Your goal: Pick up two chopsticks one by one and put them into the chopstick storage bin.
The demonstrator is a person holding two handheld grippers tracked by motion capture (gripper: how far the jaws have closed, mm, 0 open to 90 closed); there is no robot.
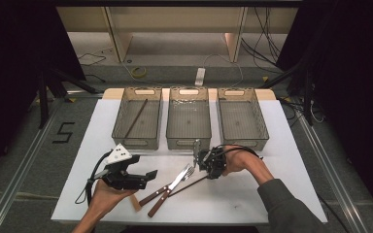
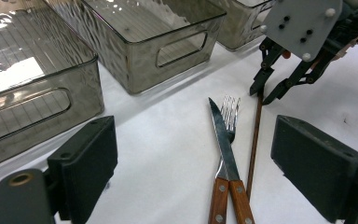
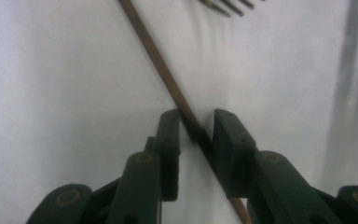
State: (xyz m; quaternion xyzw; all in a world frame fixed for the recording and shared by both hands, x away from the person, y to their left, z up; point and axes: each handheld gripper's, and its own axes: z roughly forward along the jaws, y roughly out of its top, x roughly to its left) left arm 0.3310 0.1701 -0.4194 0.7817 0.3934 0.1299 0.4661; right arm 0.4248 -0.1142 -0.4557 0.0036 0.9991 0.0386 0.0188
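A "5" [image 1: 63, 132] marked the floor left of the worktop [image 1: 281, 141]. The right gripper [image 3: 196, 128] straddled the brown chopstick [image 3: 168, 77] beside the fork [image 1: 187, 172], jaws narrowed, not yet clamping. The left gripper [image 1: 151, 174] hovered open over bare worktop.

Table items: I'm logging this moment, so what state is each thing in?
Chopstick: flat on the table, between the right gripper's nearly closed jaws.
Left gripper: open, holding nothing.
Fork: lying flat.
Knife: lying across the fork.
Left bin: holds one chopstick.

Fork [image 1: 186, 173], knife [image 1: 167, 187] crowd chopstick's [image 1: 187, 185] left; bins [image 1: 189, 124] block beyond; right side open.
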